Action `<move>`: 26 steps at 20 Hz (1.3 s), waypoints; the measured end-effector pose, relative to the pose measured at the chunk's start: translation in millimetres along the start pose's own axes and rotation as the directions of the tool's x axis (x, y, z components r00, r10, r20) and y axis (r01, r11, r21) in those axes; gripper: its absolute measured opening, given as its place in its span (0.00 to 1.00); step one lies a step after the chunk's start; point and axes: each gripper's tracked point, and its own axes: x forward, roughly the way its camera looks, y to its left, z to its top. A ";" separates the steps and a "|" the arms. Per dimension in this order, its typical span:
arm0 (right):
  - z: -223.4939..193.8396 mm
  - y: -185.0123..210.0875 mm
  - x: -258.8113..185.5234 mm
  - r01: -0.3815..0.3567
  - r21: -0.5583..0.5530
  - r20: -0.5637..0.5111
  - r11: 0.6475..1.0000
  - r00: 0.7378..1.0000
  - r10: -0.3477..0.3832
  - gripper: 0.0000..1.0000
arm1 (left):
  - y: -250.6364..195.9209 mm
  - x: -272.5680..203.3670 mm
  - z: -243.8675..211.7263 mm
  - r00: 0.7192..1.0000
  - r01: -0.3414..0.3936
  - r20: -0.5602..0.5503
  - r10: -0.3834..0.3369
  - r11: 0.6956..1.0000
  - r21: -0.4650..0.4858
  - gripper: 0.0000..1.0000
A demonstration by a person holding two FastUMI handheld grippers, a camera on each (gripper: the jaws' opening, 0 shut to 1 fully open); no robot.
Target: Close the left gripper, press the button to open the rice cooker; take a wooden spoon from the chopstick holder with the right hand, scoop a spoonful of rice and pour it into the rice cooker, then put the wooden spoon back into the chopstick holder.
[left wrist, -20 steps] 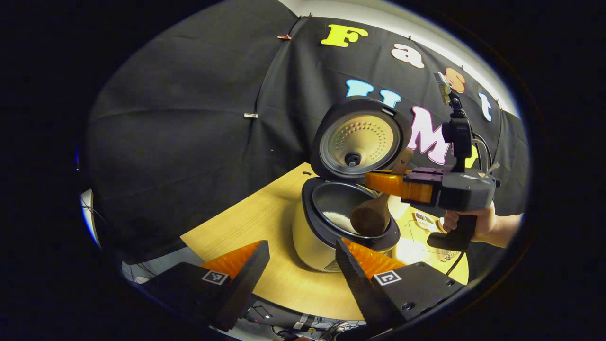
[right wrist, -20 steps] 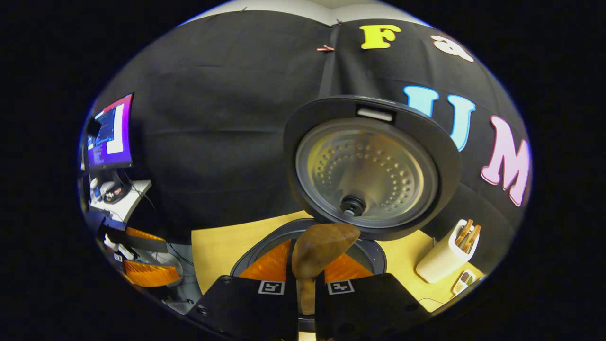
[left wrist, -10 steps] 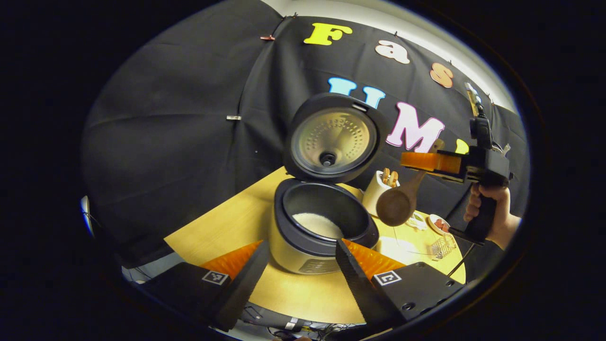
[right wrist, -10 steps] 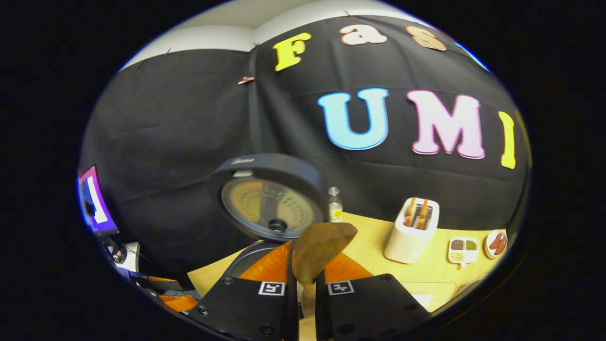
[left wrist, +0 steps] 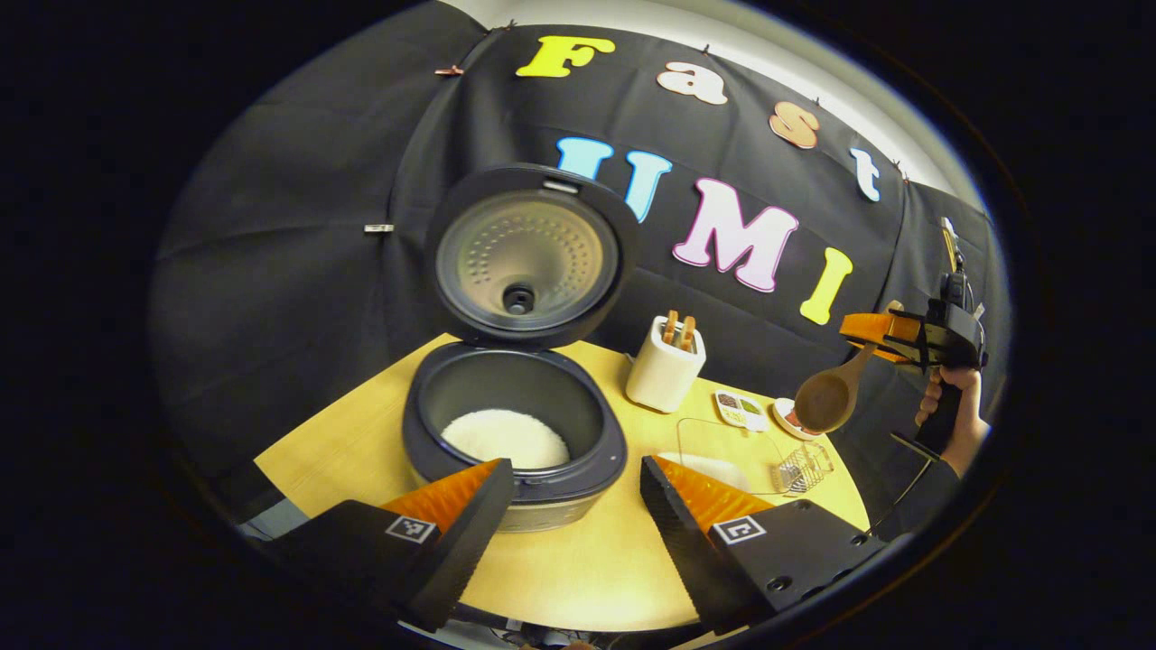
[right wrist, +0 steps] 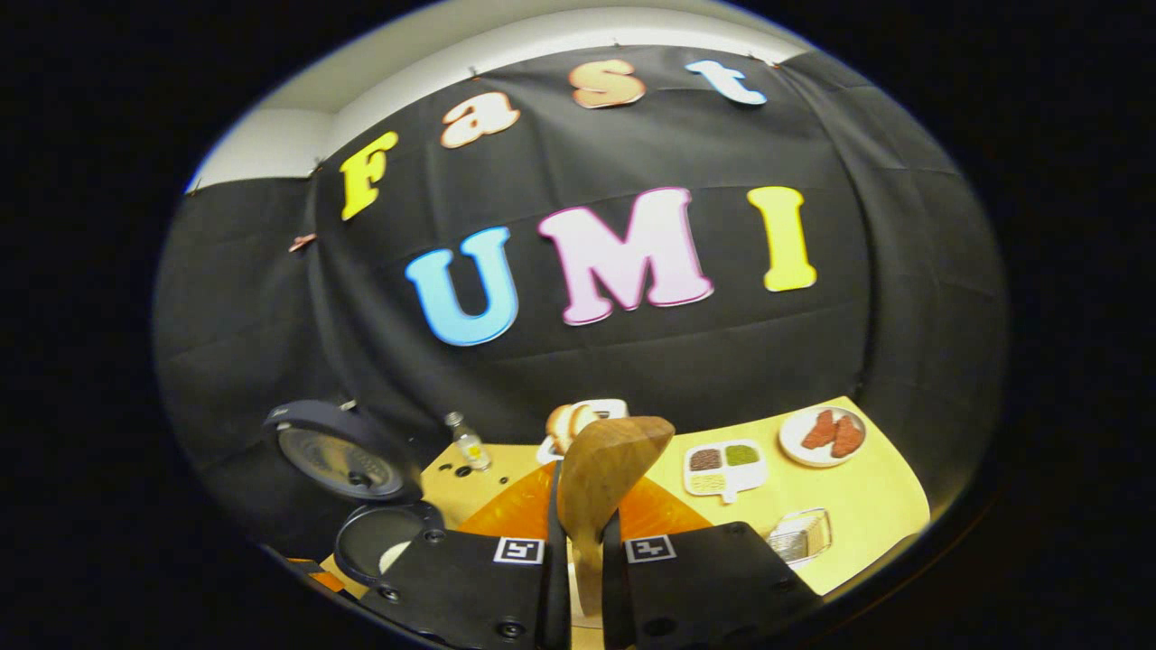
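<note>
**Rice is in, spoon still to go back**

The rice cooker (left wrist: pixel 515 424) stands open on the table (left wrist: pixel 587 560), its lid (left wrist: pixel 528 257) tipped up at the far side, so the button press appears done. A mound of white rice (left wrist: pixel 506 438) lies in the pot, which suggests the scoop has been poured in.

The right tool (right wrist: pixel 578 524) is clamped narrow on the handle of the wooden spoon (right wrist: pixel 603 469), with the bowl of the spoon standing up between its fingers. In the left gripper view the same spoon (left wrist: pixel 826 397) hangs in the air at the far right, well apart from the cooker, held by the right tool (left wrist: pixel 871 329) in a person's hand (left wrist: pixel 948 406). Its bowl looks empty, though the inside is turned partly away.

The white chopstick holder (left wrist: pixel 666 366) sits just right of the cooker, with other wooden handles poking out of its top. What is left, by my reading, is the last step: bringing the spoon over to the holder and dropping it in handle-down or bowl-down among the others.

The left tool (left wrist: pixel 573 492) waits near the cooker's front with its fingers spread wide, holding nothing.
</note>
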 end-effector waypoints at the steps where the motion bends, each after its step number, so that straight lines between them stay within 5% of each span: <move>1: 4.3 -22.7 -0.3 0.036 0.025 0.005 0.999 0.999 -0.036 0.18 | -7.4 3.2 0.9 1.000 0.005 -0.002 -0.005 1.000 0.015 0.95; 8: 4.6 -153.4 10.0 0.217 0.183 -0.007 0.959 0.976 -0.219 0.18 | -56.4 23.5 5.2 1.000 -0.002 -0.019 0.003 1.000 0.024 0.95; 13: -25.3 -218.6 33.1 0.288 0.258 -0.081 0.922 0.958 -0.277 0.18 | -79.8 31.1 3.9 0.997 -0.070 -0.023 0.070 0.998 -0.004 0.95; 26: -125.4 -272.1 86.7 0.335 0.277 -0.259 0.901 0.929 -0.266 0.18 | -113.9 30.0 -1.8 0.980 -0.200 -0.017 0.200 0.980 0.003 0.95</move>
